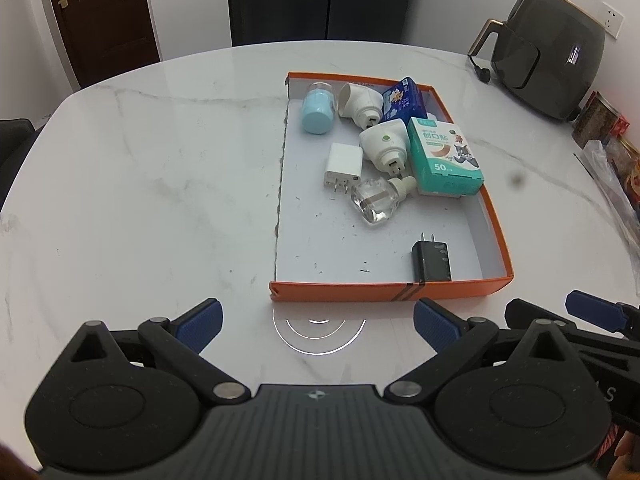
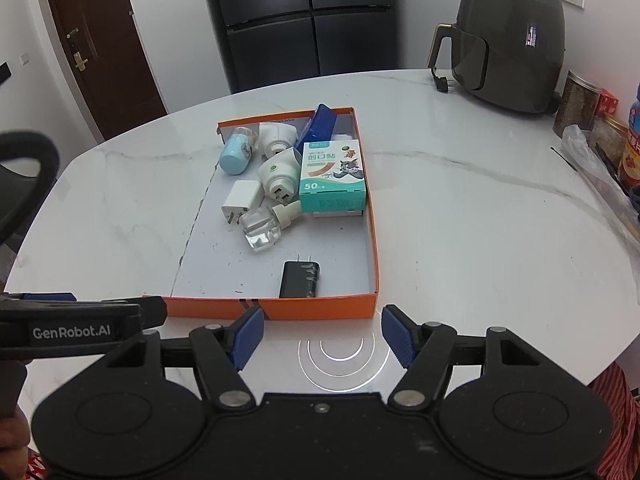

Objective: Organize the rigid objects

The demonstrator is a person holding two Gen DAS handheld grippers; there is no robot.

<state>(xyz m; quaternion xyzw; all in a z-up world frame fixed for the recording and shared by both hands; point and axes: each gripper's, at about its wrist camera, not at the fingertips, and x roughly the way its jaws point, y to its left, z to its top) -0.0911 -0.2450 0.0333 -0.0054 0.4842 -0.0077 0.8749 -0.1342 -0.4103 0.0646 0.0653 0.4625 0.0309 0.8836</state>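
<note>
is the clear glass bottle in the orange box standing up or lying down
Lying down: the clear glass bottle rests on its side on the orange box floor.

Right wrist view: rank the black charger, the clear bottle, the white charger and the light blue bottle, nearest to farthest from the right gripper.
From the right gripper:
1. Black charger, by the near wall of the orange box.
2. Clear bottle, mid-box.
3. White charger, just behind it on the left.
4. Light blue bottle, far left corner.
</note>
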